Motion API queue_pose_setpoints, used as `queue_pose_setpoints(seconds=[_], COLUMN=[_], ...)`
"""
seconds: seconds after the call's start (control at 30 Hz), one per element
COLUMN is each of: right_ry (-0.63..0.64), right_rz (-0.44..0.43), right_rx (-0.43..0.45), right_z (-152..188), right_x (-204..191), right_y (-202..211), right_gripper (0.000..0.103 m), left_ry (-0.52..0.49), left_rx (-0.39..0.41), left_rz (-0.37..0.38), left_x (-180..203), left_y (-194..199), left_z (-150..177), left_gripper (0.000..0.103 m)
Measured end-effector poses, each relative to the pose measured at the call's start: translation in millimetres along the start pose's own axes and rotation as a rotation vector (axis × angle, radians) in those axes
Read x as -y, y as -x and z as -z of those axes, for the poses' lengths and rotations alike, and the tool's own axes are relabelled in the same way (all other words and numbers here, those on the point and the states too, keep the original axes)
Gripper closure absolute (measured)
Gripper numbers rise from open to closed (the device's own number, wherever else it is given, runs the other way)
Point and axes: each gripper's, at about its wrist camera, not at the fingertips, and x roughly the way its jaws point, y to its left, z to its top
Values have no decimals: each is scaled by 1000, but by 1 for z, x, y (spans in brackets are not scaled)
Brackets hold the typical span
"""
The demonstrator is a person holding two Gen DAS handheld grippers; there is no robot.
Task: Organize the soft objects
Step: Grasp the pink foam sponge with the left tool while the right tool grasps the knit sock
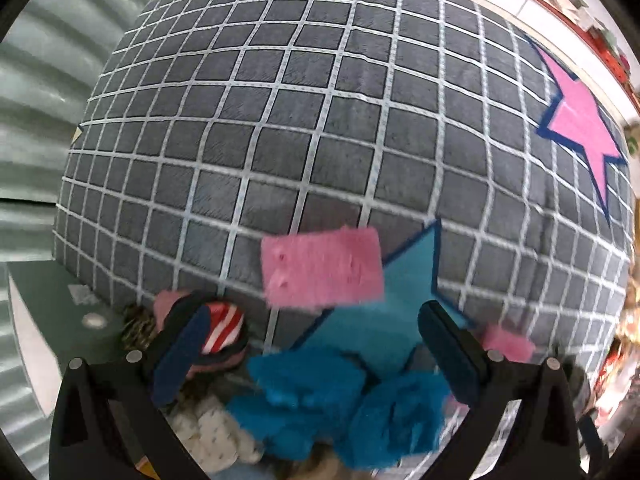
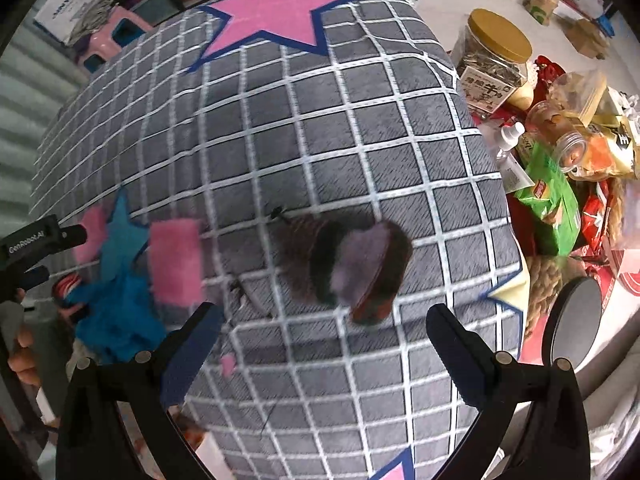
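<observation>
Wide-open, empty right gripper (image 2: 324,344) hovers over the grid-patterned cushion (image 2: 280,140), just short of a brown fuzzy slipper (image 2: 352,268); straddling its midsection before closing looks wisest. Left gripper (image 1: 316,348), equally spread and empty, faces blue cloth (image 1: 344,404) and pink sponge (image 1: 320,268).

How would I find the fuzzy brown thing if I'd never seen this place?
Look for the big grey checked cushion with stars on it. Near its middle, ahead of the right tongs, lies a furry brown slipper. It is the only dark, fuzzy thing there; the pink cloth and blue cloth lie off to its left.
</observation>
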Motion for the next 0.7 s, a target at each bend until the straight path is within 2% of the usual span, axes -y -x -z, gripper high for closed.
queue_pose_setpoints(seconds=[0.3, 0.4, 0.53, 0.63, 0.7], right_ry=[-2, 20, 50, 54, 62], right_rz=[12, 16, 30, 29, 26], right_rx=[-6, -16, -31, -38, -41], right_z=[-20, -23, -29, -34, -33], right_x=[10, 9, 10, 12, 12], right_y=[-34, -44, -54, -57, -60], right_gripper=[0, 0, 0, 0, 0], left_ry=[32, 52, 32, 67, 92], left_rx=[-13, 10, 22, 15, 6], left_rz=[-28, -2, -15, 18, 53], left_x=[3, 1, 9, 12, -2], left_y=[-44, -48, -53, -52, -56], left_z=[-15, -17, -34, -42, -40], left_gripper=[0, 0, 0, 0, 0])
